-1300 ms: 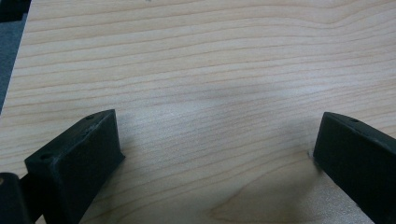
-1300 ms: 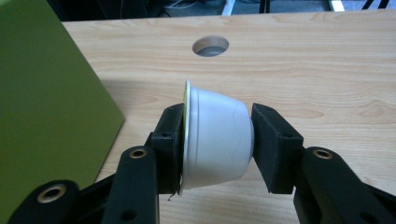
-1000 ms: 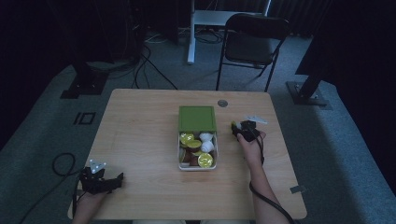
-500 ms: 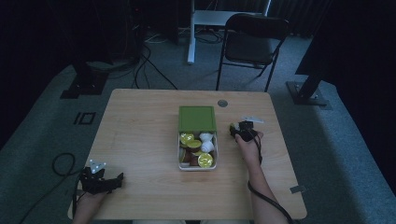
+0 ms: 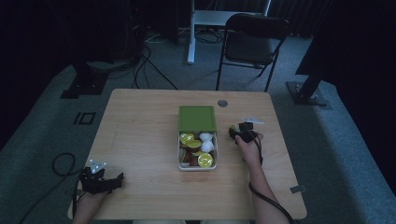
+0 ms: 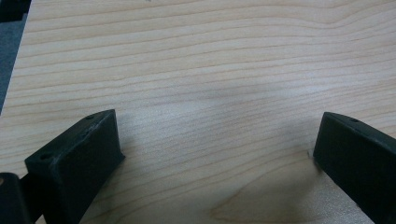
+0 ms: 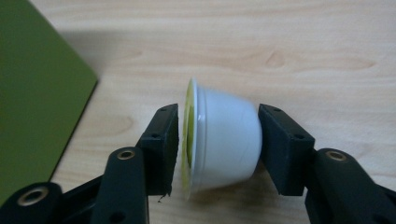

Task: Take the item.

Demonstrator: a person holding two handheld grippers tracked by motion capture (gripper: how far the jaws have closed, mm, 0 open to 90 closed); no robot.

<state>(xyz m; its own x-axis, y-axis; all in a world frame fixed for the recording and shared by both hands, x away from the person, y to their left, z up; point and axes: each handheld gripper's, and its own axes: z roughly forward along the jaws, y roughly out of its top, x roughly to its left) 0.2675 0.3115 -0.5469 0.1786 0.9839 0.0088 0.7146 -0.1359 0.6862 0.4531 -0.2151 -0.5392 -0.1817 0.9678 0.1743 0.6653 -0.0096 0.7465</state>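
My left claw point(image 5: 114, 181) rests at the table point(image 5: 140, 140) corner, jaws spread, unmoved. My right claw point(image 7: 217, 140) is clamped on a white capsule point(image 7: 224, 140), now carried slightly farther from the box point(image 5: 197, 140) on its left; removal appears under way.

No text, label, brand, number or sign can be read on anything in these views.

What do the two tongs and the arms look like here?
Both are black. The left tongs carry a grey three-cornered plate on top; in the left gripper view the jaws are blocky with small screw holes. The right tongs show brass-coloured pivot rivets on flat black links. A black cable trails along each forearm. Forearms look bare, no sleeves visible.
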